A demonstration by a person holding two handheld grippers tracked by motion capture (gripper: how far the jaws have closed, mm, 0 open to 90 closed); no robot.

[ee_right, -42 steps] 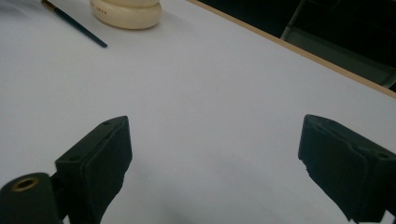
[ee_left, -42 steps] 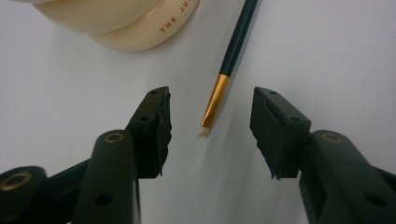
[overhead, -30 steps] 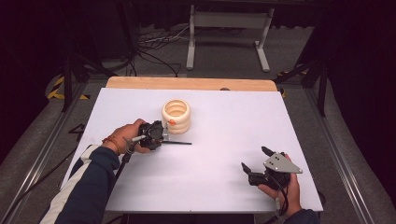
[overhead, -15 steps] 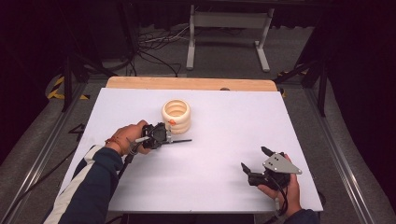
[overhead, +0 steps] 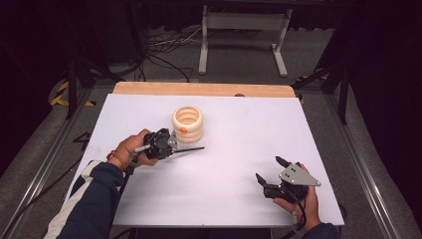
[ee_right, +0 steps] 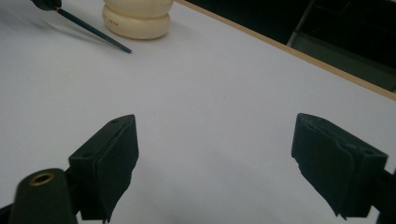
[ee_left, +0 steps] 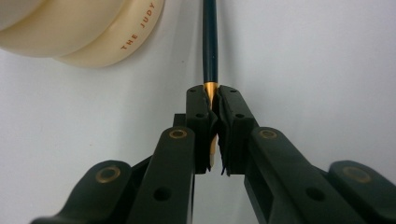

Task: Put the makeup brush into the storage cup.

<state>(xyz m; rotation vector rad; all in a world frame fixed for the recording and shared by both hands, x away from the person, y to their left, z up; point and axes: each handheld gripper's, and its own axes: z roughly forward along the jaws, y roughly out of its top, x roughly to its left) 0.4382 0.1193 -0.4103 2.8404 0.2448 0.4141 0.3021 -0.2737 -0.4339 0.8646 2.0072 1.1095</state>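
left gripper view | cream holder (ee_left: 93,32) | lettering "THE JUDY"

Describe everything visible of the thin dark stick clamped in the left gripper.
The stick is a slim, straight, dark blue-black rod with a gold band near its held end, like a pencil or brush handle. The left gripper is shut on that gold end, with a pale tip showing between the jaws. In the high view it points out roughly level over the white table, passing just in front of the cream ribbed holder without clearly touching it. Its far end tapers to a point.
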